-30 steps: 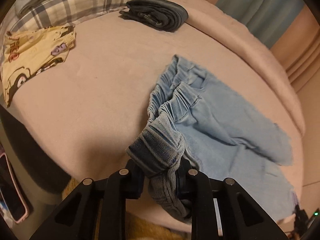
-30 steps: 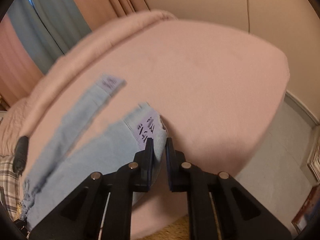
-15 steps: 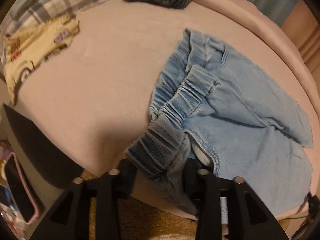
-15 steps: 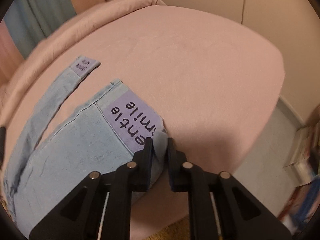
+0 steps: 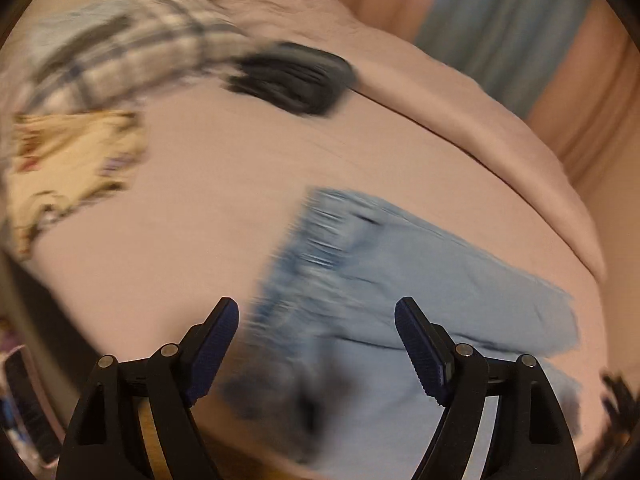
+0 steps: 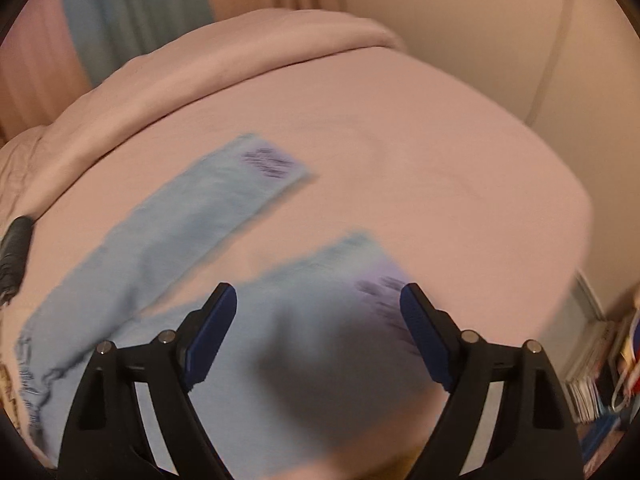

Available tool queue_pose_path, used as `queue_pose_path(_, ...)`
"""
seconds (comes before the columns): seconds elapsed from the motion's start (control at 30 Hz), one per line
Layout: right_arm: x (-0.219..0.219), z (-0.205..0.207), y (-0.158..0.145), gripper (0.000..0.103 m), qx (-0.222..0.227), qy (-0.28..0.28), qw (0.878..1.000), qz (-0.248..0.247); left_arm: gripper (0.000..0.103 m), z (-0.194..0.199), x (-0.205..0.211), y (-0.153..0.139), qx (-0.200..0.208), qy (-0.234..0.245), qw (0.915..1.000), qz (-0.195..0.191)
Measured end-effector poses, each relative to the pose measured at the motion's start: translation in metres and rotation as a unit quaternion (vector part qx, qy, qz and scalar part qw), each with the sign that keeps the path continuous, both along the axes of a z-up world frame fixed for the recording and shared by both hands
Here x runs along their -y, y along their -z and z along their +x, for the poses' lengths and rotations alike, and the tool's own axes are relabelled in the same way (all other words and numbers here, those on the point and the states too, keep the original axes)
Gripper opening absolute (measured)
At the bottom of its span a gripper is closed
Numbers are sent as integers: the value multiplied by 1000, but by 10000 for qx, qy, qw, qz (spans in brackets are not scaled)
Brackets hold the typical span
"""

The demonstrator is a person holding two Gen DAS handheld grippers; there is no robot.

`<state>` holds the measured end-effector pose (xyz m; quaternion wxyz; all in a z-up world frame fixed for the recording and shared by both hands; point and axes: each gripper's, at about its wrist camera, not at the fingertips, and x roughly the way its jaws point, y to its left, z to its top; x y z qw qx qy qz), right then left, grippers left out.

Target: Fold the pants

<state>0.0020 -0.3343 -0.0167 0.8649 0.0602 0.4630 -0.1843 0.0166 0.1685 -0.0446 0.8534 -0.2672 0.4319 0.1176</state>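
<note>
Pants (image 5: 400,300) are lying spread on the pink bed (image 5: 208,200), waistband under the left gripper (image 5: 316,344), legs under the right gripper (image 6: 318,332); both grippers' jaws, having just been opening, are standing apart and empty, ending the laying-out step; next, presumably, regrasping an edge for folding

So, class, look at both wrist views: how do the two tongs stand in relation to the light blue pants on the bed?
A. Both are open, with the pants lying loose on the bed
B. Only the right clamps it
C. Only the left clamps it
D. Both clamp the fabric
A: the left tongs and right tongs have just been opening and gape wide, pads off the light blue pants, which lie flat on the bed.
</note>
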Motion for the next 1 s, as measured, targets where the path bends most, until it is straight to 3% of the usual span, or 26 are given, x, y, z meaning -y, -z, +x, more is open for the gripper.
queue_pose_path(0.17, -60, 87, 12, 85, 0, -572, 9934, 997, 76, 39, 51, 22, -119, 647, 9975, -272)
queue_pose_path(0.23, -83, 132, 26, 85, -183, -498, 9893, 1357, 65, 49, 67, 36, -309, 808, 9959, -253)
queue_pose_path(0.3, -101, 163, 42, 85, -348, -408, 9888, 1390, 52, 52, 73, 48, -482, 807, 9953, -236)
queue_pose_path(0.43, -132, 217, 86, 81, -867, -41, 9940, 666, 47, 50, 66, 62, -869, 725, 9933, -227)
queue_pose_path(0.53, -138, 241, 129, 78, -1435, 226, 9893, 124, 47, 41, 64, 63, -860, 717, 9933, -295)
queue_pose_path(0.63, -143, 245, 145, 82, -1399, 203, 9894, -346, 47, 40, 62, 61, -860, 741, 9930, -313)
queue_pose_path(0.7, -148, 245, 146, 60, -1307, 42, 9904, -454, 47, 40, 59, 58, -843, 710, 9933, -352)
queue_pose_path(0.73, -147, 243, 143, 54, -1215, 0, 9918, -408, 47, 40, 58, 56, -863, 702, 9932, -345)
queue_pose_path(0.8, -139, 237, 138, 21, -1146, 19, 9928, -344, 47, 40, 57, 53, -816, 700, 9933, -412)
queue_pose_path(0.83, -134, 235, 135, 14, -1077, 26, 9939, -251, 47, 39, 56, 51, -795, 701, 9933, -454)
queue_pose_path(0.9, -121, 225, 127, 5, -942, -48, 9955, 101, 47, 41, 52, 45, -744, 699, 9932, -551)
queue_pose_path(1.0, -113, 203, 105, 4, -480, -286, 9966, 603, 47, 45, 47, 31, -635, 736, 9932, -634)
